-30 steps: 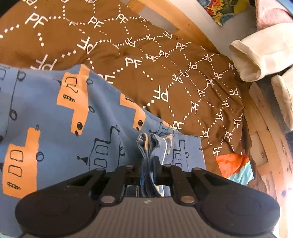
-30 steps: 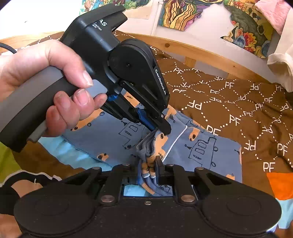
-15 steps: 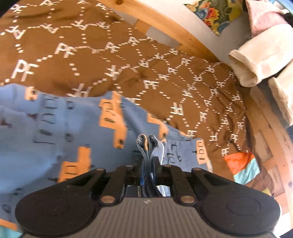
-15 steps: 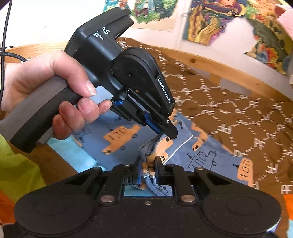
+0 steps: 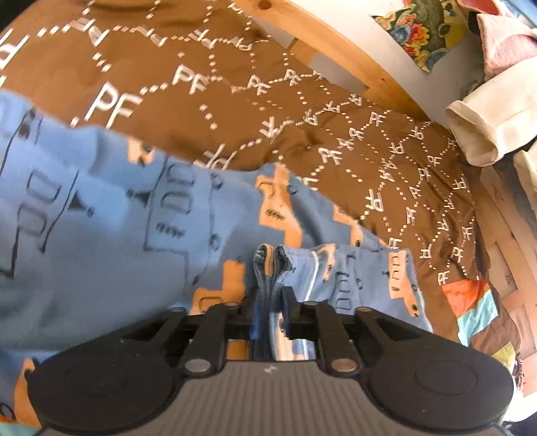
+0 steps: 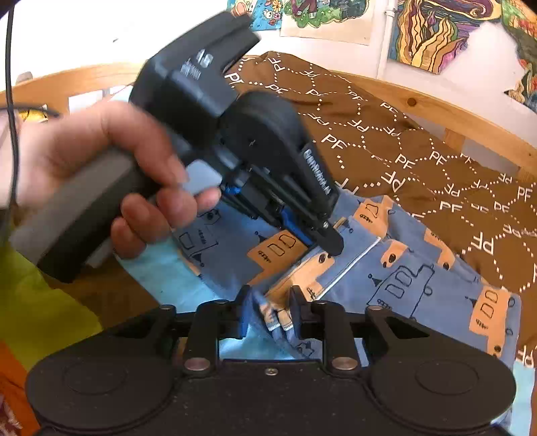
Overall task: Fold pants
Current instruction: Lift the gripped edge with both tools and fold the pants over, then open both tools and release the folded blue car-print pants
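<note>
The pants (image 5: 100, 234) are blue with orange and outlined truck prints and lie on a brown bedspread (image 5: 302, 141). My left gripper (image 5: 268, 295) is shut on a bunched edge of the pants, with folded hems sticking up between its fingers. In the right wrist view the pants (image 6: 402, 275) spread to the right, and my right gripper (image 6: 268, 312) holds a bunch of the fabric with its fingers slightly parted. The left gripper (image 6: 322, 241) shows there too, held by a hand, its tip down on the pants close to my right gripper.
A wooden bed rail (image 5: 335, 43) runs behind the bedspread, also seen in the right wrist view (image 6: 436, 107). Cream and pink clothes (image 5: 486, 127) hang at the right. Posters (image 6: 436, 30) cover the wall. A light blue cloth (image 6: 161, 268) and a yellow-green one (image 6: 33, 302) lie at left.
Both grippers have moved across the bed with the pants edge in them. The right gripper's fingers have parted a little around the fabric. The left gripper now sits lower on the pants.
</note>
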The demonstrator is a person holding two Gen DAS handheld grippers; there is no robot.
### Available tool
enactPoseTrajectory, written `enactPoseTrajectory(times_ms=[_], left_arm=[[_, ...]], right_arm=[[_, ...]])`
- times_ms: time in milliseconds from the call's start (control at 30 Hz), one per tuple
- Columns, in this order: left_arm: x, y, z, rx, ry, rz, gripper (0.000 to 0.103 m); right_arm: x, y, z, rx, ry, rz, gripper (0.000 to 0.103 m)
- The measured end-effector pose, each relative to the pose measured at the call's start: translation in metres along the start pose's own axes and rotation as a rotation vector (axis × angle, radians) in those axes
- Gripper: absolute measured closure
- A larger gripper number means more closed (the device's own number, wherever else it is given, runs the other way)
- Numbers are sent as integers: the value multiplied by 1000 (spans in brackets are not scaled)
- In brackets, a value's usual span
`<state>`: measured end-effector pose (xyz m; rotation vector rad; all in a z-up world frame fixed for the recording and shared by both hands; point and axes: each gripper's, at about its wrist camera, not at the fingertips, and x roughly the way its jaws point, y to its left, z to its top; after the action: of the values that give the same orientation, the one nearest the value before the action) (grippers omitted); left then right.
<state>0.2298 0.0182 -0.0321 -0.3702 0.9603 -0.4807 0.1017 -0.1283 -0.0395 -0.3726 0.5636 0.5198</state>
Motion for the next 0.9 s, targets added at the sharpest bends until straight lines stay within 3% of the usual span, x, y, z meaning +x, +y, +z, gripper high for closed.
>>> enactPoseTrajectory(times_ms=[100, 233, 333, 367, 500, 633, 733, 833, 900], left_arm=[[1, 4, -2, -7, 10, -17, 72], [-5, -10, -2, 68, -8, 70, 69], [-19, -25, -8, 140, -84, 147, 47], [-23, -31, -11, 168, -111, 155, 41], [-16, -51, -21, 285, -169, 215, 38], [19, -57, -30, 382, -115, 393, 38], [18, -61, -32, 408, -119, 409, 37], [11, -57, -30, 345, -125, 377, 35], [3, -52, -31, 302, -140, 353, 28]], right_arm=[[-17, -8, -7, 25, -15, -36, 46], [-44, -30, -20, 77, -12, -172, 38], [-62, -50, -25, 144, -34, -283, 26], [-64, -56, -25, 151, -41, -312, 18], [-48, -77, -18, 66, -38, -428, 4], [-6, -97, -27, -45, 63, -529, 3], [-3, -116, -40, -58, 119, -590, 1], [-18, -134, -36, -4, 63, -617, 1], [-18, -143, -28, -16, 19, -603, 1]])
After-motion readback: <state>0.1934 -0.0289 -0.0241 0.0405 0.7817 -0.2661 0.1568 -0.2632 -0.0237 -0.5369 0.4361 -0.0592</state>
